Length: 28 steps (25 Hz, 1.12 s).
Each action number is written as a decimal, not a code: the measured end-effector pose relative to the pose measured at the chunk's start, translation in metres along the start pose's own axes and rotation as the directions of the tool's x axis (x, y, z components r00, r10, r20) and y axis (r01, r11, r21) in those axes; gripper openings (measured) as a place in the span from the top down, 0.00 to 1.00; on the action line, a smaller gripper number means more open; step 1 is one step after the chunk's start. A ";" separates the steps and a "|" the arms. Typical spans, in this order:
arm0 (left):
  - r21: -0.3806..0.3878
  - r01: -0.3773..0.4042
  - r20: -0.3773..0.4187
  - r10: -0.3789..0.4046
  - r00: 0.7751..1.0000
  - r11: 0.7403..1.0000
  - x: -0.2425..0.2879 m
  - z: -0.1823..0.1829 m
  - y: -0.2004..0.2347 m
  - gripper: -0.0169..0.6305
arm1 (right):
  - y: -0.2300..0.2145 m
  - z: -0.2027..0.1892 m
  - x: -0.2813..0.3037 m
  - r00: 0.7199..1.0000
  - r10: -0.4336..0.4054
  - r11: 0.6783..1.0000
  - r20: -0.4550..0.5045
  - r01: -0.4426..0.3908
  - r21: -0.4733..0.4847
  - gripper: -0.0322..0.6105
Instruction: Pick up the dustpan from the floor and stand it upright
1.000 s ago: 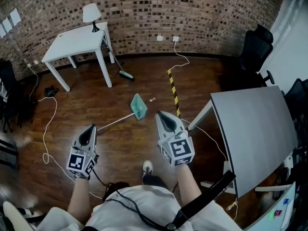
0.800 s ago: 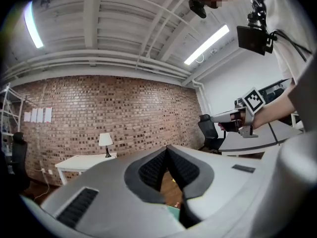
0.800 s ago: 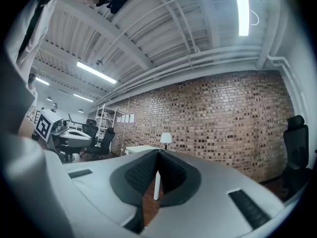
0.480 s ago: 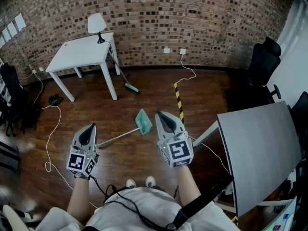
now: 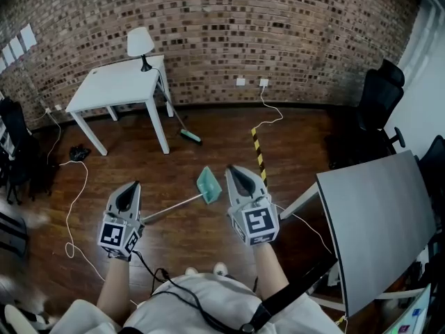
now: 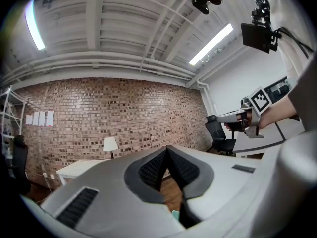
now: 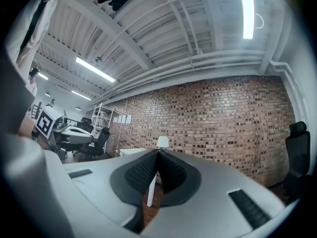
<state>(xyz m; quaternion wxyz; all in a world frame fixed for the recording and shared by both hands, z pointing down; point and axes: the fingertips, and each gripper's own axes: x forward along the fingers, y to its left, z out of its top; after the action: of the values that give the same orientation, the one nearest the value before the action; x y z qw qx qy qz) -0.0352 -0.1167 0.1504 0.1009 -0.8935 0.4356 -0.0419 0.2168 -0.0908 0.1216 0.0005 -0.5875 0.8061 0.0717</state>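
A teal dustpan point(image 5: 208, 183) lies flat on the wooden floor, its long grey handle point(image 5: 172, 206) running down-left. My left gripper point(image 5: 129, 191) hangs above the floor just left of the handle's end, jaws shut and empty. My right gripper point(image 5: 236, 175) hovers just right of the pan, also shut with nothing held. Both point level toward the brick wall. In the left gripper view the pads point(image 6: 174, 167) meet at the tips, and a sliver of the dustpan point(image 6: 175, 215) shows below them. The right gripper view shows its tips point(image 7: 158, 152) closed too.
A white table point(image 5: 115, 83) with a lamp point(image 5: 140, 42) stands at the back left, a broom point(image 5: 182, 126) leaning beside its leg. Cables point(image 5: 69, 207) trail over the floor at left. A striped tape strip point(image 5: 258, 149), a grey desk point(image 5: 375, 218) and black chairs point(image 5: 375, 96) are at right.
Both grippers have moved forward together over the floor, staying shut. The dustpan now lies nearer to them, between the two grippers rather than ahead.
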 end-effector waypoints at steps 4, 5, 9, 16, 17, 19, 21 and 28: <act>-0.004 -0.020 -0.023 0.020 1.000 1.000 -0.003 -0.009 0.009 0.95 | 0.006 -0.004 0.004 1.000 -0.003 1.000 -0.019 0.003 -0.003 0.98; -0.003 -0.027 -0.027 0.027 0.999 1.000 -0.004 -0.010 0.012 0.95 | 0.008 -0.004 0.006 1.000 -0.002 1.000 -0.022 0.002 -0.004 0.98; 0.008 -0.040 -0.049 0.040 0.998 0.999 -0.005 -0.016 0.023 0.94 | 0.013 -0.010 0.015 0.999 -0.002 1.000 -0.052 0.002 -0.002 0.98; 0.024 -0.066 -0.134 0.069 0.989 0.998 -0.008 -0.041 0.045 0.94 | 0.025 -0.022 0.034 0.995 0.011 1.000 -0.103 -0.011 0.003 0.98; 0.059 -0.093 -0.180 0.102 0.978 0.994 -0.009 -0.049 0.053 0.94 | 0.029 -0.024 0.038 0.993 0.020 1.000 -0.116 -0.021 -0.009 0.98; 0.108 -0.137 -0.245 0.160 0.956 0.985 -0.013 -0.061 0.070 0.94 | 0.038 -0.032 0.046 0.987 0.036 0.998 -0.159 -0.043 -0.041 0.98; 0.093 -0.156 -0.266 0.175 0.948 0.983 -0.020 -0.071 0.083 0.94 | 0.045 -0.041 0.051 0.981 0.041 0.998 -0.191 -0.048 -0.032 0.98; -0.047 -0.224 -0.281 0.202 0.938 0.974 -0.038 -0.119 0.119 0.93 | 0.044 -0.050 0.070 0.981 0.011 0.999 -0.194 -0.005 0.033 0.98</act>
<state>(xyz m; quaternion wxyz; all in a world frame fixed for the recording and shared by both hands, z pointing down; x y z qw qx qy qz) -0.1697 -0.1754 0.2407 0.0084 -0.8299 0.5407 -0.1369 0.1579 -0.1500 0.1706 -0.0686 -0.5883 0.8057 0.0009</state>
